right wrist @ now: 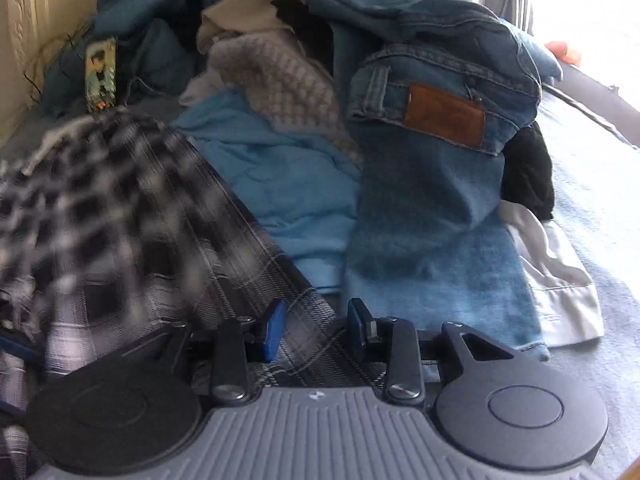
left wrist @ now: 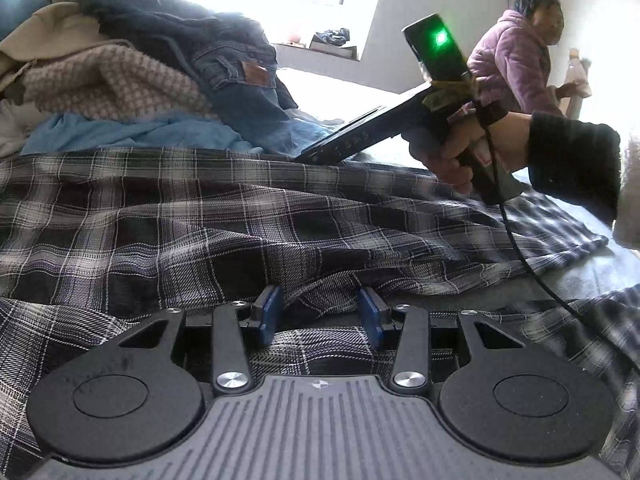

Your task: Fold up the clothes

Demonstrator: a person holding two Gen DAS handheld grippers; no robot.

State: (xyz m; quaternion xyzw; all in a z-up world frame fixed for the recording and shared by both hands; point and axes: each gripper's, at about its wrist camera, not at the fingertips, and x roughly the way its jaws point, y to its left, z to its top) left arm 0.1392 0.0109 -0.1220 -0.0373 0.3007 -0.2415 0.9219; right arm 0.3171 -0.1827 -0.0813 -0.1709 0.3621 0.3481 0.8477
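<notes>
A dark plaid shirt is spread, rumpled, across a bed. The left gripper is seen low over it, blue fingers set apart with plaid cloth lying between them; a grip cannot be told. The right gripper, held by a hand in a dark sleeve, has its fingers parted too, a blurred fold of the shirt running between them. Behind, jeans, a light blue garment and a knit are piled.
</notes>
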